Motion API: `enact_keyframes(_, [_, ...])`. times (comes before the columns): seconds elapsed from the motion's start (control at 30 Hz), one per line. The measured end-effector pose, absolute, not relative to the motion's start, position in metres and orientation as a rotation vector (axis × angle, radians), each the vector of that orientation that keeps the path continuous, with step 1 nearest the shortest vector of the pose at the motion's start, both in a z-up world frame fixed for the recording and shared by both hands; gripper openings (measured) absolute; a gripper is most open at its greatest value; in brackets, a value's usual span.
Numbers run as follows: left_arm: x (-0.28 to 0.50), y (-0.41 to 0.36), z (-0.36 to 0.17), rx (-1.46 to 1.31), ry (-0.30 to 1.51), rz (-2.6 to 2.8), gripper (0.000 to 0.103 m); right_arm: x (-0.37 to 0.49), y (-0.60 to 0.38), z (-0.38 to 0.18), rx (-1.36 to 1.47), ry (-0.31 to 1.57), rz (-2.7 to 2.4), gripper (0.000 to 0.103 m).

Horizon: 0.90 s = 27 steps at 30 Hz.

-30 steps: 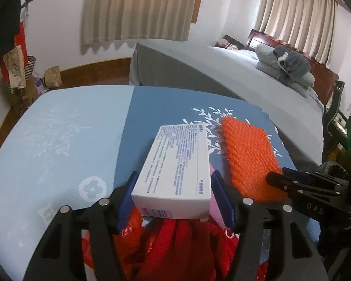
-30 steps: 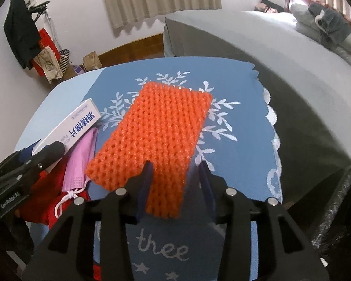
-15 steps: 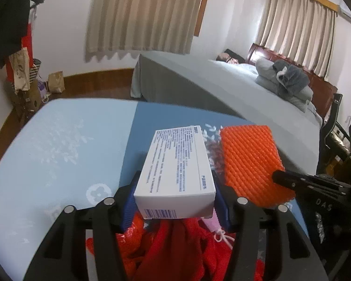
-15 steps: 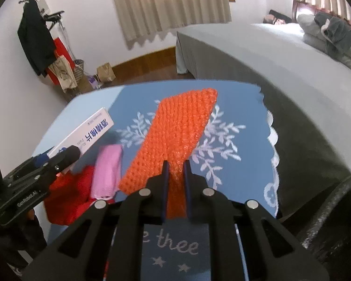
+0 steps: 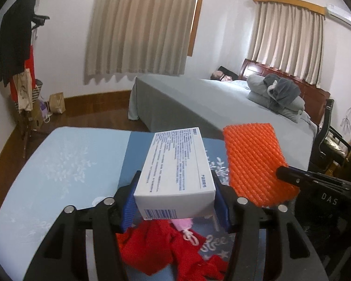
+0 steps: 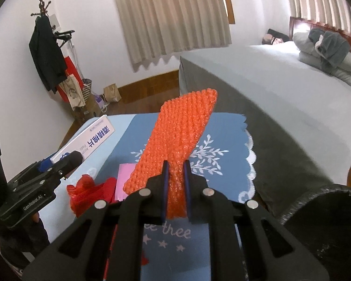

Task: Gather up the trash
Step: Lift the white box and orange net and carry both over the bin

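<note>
A: Left gripper (image 5: 175,201) clamps the white printed cardboard box (image 5: 175,171), held above the blue patterned tablecloth (image 5: 65,164).

B: And the right gripper (image 6: 175,187) pinches the orange foam mesh sleeve (image 6: 182,131) tight, lifted over that tablecloth too.

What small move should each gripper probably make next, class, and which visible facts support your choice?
Probably carry both items to the black bag at lower right. The left gripper grips the white box clear of the blue cloth, and the right gripper pinches the orange foam net, also lifted. A red bag and pink mask remain.
</note>
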<state>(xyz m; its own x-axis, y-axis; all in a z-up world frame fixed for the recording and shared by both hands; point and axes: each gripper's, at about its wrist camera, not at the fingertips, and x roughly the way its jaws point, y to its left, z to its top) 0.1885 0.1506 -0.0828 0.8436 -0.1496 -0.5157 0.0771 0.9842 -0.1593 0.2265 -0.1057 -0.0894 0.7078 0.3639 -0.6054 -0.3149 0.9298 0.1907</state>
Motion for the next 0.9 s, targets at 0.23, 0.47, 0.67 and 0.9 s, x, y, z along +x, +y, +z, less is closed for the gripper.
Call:
enact_keyframes(0.23, [0.165, 0.115, -0.067, -0.109, 0.525, -0.173, 0.055, 0.191, -0.138, -0.072, 0.076, 0.647, 0.346, 0.011])
enact_keyframes(0.47, [0.145, 0.073, -0.061, -0.097, 0.518, -0.263, 0.055, 0.159, -0.176, -0.068, 0.073, 0.642, 0.287, 0.011])
enact_keyframes(0.67, [0.135, 0.026, -0.06, -0.07, 0.526, -0.355, 0.055, 0.133, -0.223, -0.07, 0.077, 0.651, 0.186, 0.011])
enact_keyframes(0.9, [0.132, -0.03, -0.063, -0.047, 0.543, -0.47, 0.055, 0.105, -0.275, -0.081, 0.102, 0.682, 0.068, 0.011])
